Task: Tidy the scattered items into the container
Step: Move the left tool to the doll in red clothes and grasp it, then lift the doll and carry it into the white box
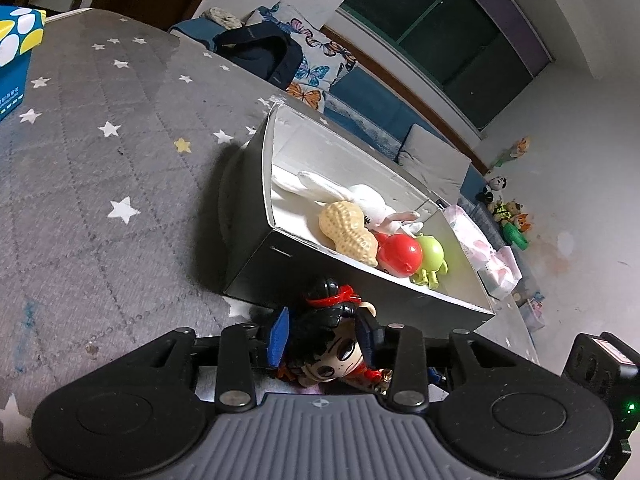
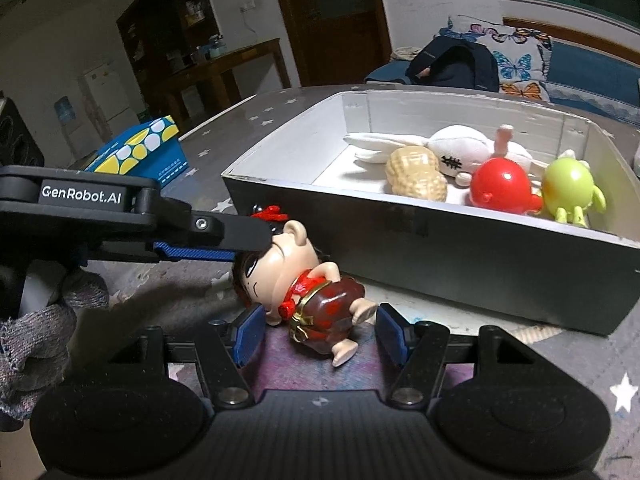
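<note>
A cartoon boy figurine in a red outfit (image 2: 308,300) lies just in front of the open box (image 2: 440,256). My left gripper (image 1: 326,338) is shut on the figurine's dark-haired head (image 1: 336,332); it also shows in the right wrist view (image 2: 240,246), coming in from the left. My right gripper (image 2: 320,332) is open, its blue pads either side of the figurine's body without touching. The box (image 1: 248,216) holds a white plush rabbit (image 2: 460,148), a peanut toy (image 2: 416,176), a red round toy (image 2: 502,186) and a green toy (image 2: 568,186).
The grey star-patterned mat (image 1: 100,160) covers the surface. A blue and yellow box (image 2: 140,152) stands at the left. A dark backpack (image 2: 452,64) and butterfly pillow (image 2: 516,60) lie on the sofa behind. Pink-white tissue packs (image 1: 492,256) sit beyond the box.
</note>
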